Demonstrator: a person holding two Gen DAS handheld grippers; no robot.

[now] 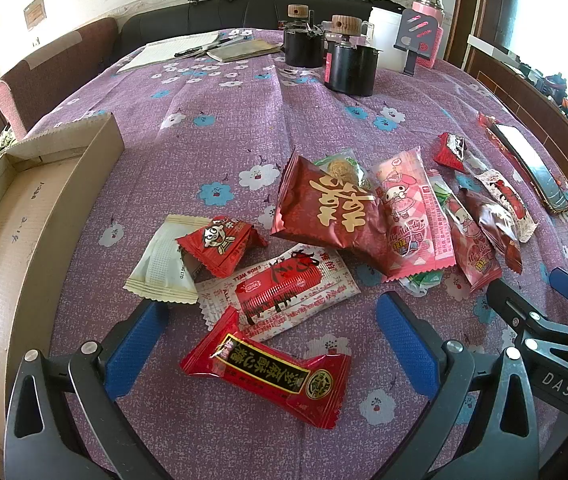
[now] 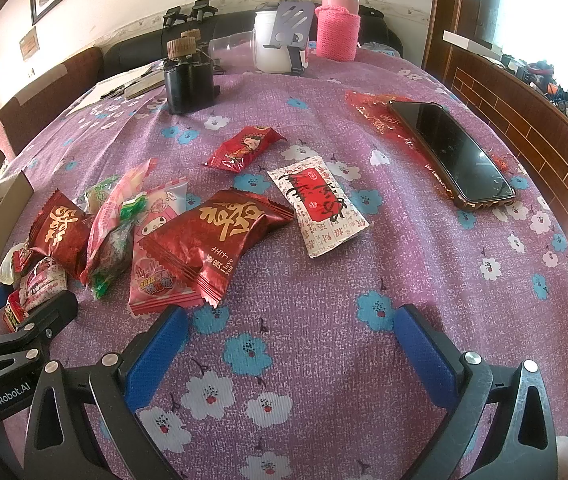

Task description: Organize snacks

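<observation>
Several snack packets lie scattered on the purple flowered tablecloth (image 1: 211,92). My left gripper (image 1: 271,344) is open, with a bright red bar packet (image 1: 267,380) lying between its blue fingers. Beyond it lie a white-and-red packet (image 1: 279,292), a small red packet (image 1: 219,246), a dark red pouch (image 1: 324,204) and pink My Melody packets (image 1: 408,212). My right gripper (image 2: 292,344) is open and empty over bare cloth. A dark red pouch (image 2: 219,236) and a white-and-red packet (image 2: 318,208) lie just ahead of it.
An open cardboard box (image 1: 23,232) stands at the table's left edge. A phone (image 2: 452,152) lies on red paper at the right. Black containers (image 1: 350,68), a pink flask (image 2: 338,20), a white jar (image 2: 273,40) and notebooks (image 1: 243,50) stand at the far end.
</observation>
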